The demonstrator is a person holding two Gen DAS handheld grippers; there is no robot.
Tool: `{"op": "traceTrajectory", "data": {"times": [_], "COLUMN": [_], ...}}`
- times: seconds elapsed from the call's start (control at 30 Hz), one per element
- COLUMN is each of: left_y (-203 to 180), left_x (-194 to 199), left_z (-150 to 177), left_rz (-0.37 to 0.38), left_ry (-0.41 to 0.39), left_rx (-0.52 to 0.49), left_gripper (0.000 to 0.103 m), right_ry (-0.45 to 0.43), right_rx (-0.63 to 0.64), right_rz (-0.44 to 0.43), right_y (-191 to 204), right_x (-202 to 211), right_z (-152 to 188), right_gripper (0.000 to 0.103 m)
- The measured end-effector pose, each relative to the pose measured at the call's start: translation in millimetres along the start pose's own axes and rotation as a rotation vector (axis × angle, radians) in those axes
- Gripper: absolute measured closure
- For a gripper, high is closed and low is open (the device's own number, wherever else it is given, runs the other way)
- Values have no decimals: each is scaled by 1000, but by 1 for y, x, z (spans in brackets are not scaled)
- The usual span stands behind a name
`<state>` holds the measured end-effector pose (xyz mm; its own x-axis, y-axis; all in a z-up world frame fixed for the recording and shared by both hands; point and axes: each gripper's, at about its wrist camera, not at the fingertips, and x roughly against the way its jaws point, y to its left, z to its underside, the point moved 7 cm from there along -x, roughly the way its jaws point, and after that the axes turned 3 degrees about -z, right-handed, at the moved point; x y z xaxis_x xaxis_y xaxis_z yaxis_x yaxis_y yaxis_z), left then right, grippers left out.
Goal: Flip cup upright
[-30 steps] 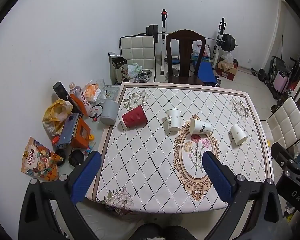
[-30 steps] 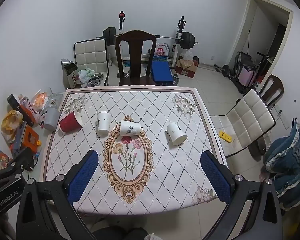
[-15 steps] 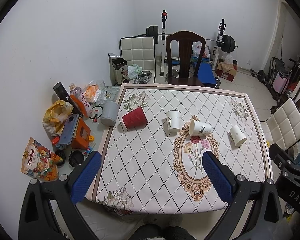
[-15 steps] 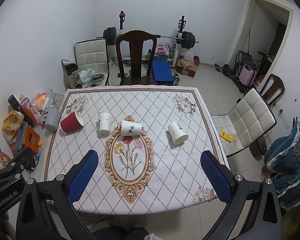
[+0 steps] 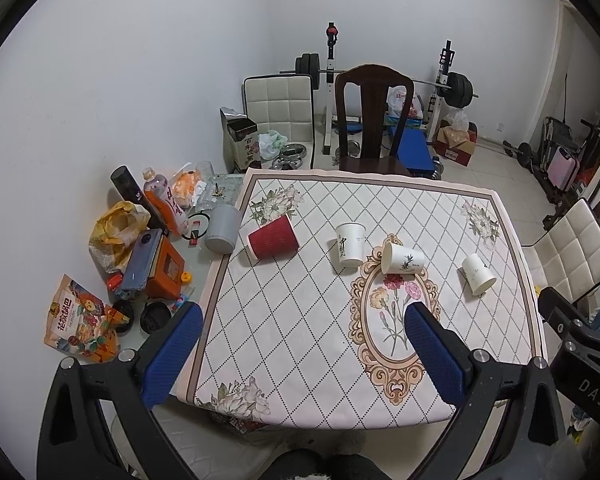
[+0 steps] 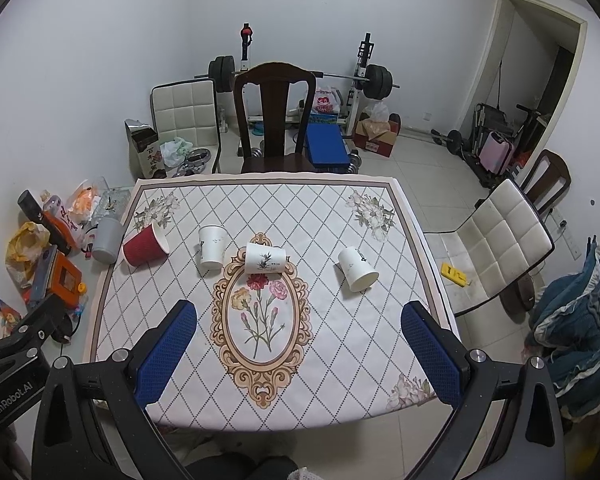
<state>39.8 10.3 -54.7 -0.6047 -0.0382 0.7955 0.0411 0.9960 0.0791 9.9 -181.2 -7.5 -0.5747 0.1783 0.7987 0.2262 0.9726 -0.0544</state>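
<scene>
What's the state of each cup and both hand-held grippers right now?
Red cup: on its side, mouth toward the table's left edge.
White cup with lettering: tipped over, not upright.
Centre white cup: on its side, mouth to the left.
Right white cup: on its side, mouth toward the camera.
Left hand-held gripper: open, holding nothing.
Right hand-held gripper: open, holding nothing.

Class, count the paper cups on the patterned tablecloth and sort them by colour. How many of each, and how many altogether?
Red ribbed paper cup: 1
White paper cups: 3, namely the one beside the red cup, the one at the top of the flower medallion, and the one furthest right
Total: 4 cups
</scene>
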Motion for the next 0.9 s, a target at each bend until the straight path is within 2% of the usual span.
{"op": "traceTrajectory", "data": {"times": [0.9], "left_y": [0], "left_x": [1], "left_z": [0], "left_rz": [-2], "left_ry": [-1], "left_rx": [0], "left_gripper": [0], "right_ry": [-2], "right_rx": [0], "right_rz": [-3], "right_y": [1], "right_x": [1], "right_z": [-1], "right_gripper": [0]}}
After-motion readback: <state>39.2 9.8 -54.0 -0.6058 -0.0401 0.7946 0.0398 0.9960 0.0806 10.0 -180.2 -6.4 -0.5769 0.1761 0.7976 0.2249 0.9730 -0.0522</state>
